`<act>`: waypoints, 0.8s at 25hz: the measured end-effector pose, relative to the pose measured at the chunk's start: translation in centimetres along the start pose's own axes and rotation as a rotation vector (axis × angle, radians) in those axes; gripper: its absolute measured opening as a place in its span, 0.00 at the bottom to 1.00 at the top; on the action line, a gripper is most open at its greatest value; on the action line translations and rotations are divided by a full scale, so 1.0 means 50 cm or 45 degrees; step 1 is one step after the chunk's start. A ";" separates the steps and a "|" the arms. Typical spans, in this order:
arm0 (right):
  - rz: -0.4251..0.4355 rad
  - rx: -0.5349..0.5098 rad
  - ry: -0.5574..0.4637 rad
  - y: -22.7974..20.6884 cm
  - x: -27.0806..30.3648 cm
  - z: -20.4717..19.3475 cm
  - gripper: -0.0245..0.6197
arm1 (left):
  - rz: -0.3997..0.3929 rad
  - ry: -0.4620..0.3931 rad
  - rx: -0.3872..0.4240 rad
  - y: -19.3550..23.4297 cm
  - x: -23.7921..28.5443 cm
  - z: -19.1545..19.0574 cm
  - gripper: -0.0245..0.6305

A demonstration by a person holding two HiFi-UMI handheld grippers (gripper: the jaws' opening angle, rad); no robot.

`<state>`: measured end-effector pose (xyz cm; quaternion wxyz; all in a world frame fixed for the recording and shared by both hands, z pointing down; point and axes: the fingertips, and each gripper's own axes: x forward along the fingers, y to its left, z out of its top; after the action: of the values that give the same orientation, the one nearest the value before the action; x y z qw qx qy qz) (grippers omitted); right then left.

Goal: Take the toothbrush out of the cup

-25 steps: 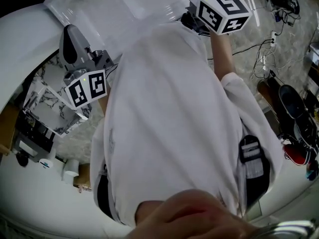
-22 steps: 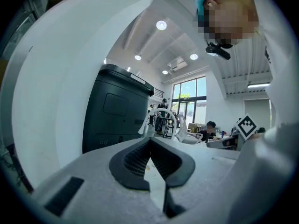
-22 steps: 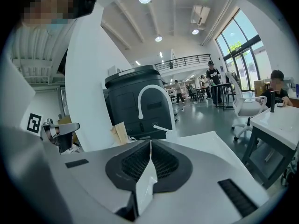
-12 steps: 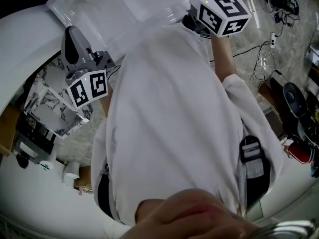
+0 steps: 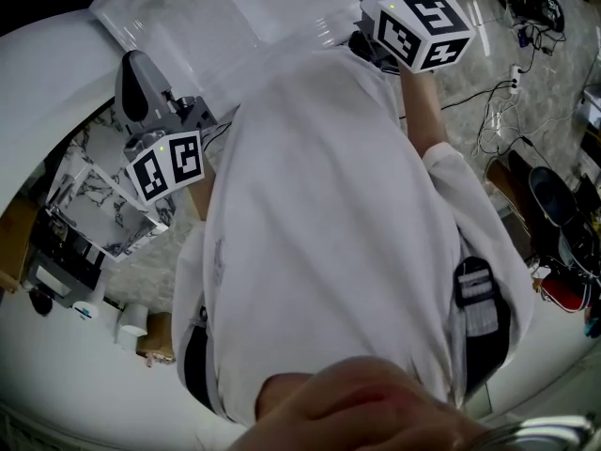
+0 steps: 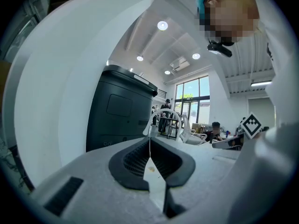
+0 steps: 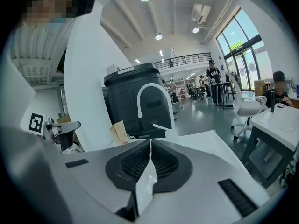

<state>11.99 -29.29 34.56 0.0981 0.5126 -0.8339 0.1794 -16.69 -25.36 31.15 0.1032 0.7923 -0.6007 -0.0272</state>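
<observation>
No toothbrush or cup shows in any view. My left gripper is shut, its dark ribbed pads meeting with nothing between them. My right gripper is also shut and empty. In the head view, the left gripper's marker cube is at the left of my white shirt. The right gripper's marker cube is at the top right. The jaws of both are hidden there. Each gripper view catches the other gripper's marker at its edge.
A tall black cabinet stands ahead, with a white arched fixture and a brown paper bag before it. A white office chair and a white table stand at the right. Cables lie on the floor.
</observation>
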 end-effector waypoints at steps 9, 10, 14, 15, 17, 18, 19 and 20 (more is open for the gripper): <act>0.040 0.028 0.063 0.005 0.025 -0.019 0.06 | -0.011 0.011 0.088 0.018 0.078 0.015 0.27; 0.052 0.025 0.074 0.010 0.031 -0.021 0.06 | -0.012 0.002 0.094 0.022 0.091 0.018 0.28; 0.088 0.020 0.101 0.033 0.051 -0.025 0.06 | -0.039 -0.007 0.135 0.034 0.146 0.013 0.34; 0.094 0.019 0.106 0.037 0.054 -0.025 0.06 | -0.046 0.004 0.150 0.036 0.161 0.006 0.36; 0.099 0.019 0.114 0.039 0.057 -0.026 0.06 | -0.054 0.035 0.173 0.040 0.192 -0.015 0.39; 0.098 0.020 0.118 0.037 0.057 -0.026 0.06 | -0.055 0.050 0.179 0.043 0.208 -0.026 0.41; 0.094 0.021 0.124 0.034 0.057 -0.026 0.06 | -0.053 0.062 0.183 0.046 0.223 -0.036 0.42; 0.089 0.021 0.129 0.031 0.056 -0.027 0.06 | -0.051 0.072 0.185 0.050 0.237 -0.046 0.43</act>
<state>9.32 -30.43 36.48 0.1297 0.4742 -0.8437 0.2155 -15.38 -37.06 34.84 0.0617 0.8101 -0.5819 0.0368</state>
